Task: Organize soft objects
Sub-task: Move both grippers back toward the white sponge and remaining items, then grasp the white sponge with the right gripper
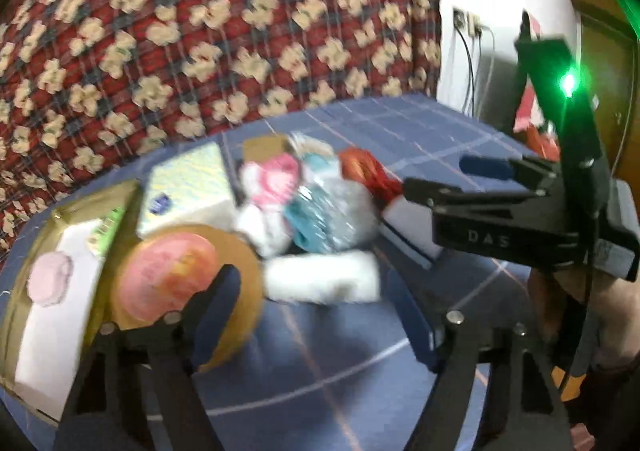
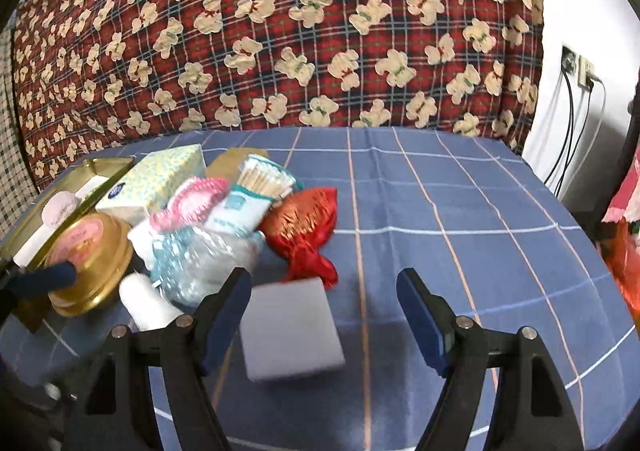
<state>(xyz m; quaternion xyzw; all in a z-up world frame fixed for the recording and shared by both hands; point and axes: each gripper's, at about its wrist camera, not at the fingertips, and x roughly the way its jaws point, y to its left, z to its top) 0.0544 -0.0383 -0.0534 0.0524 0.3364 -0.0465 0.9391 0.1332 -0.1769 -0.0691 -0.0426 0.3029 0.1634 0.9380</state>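
A heap of soft things lies on the blue checked tablecloth (image 2: 460, 211): a red mesh pouch (image 2: 304, 223), a pink puff (image 2: 196, 203), a cotton swab packet (image 2: 260, 183), a crinkled clear bag with teal items (image 2: 200, 255) and a white roll (image 2: 144, 299). My right gripper (image 2: 324, 307) is open. A white foam block (image 2: 292, 331) lies flat between its fingers, with a gap on the right side. My left gripper (image 1: 320, 315) is open over the white roll (image 1: 324, 283), its left finger in front of a round gold tin with a pink lid (image 1: 172, 275). The right gripper (image 1: 448, 177) reaches in from the right.
A tissue box (image 2: 156, 183) and an open gold box (image 2: 24, 227) holding a pink pad stand at the heap's left. A red teddy-bear blanket (image 2: 320, 31) rises behind the table. Wall sockets with cables (image 2: 576, 67) and red-orange clutter (image 2: 624, 231) are at the right.
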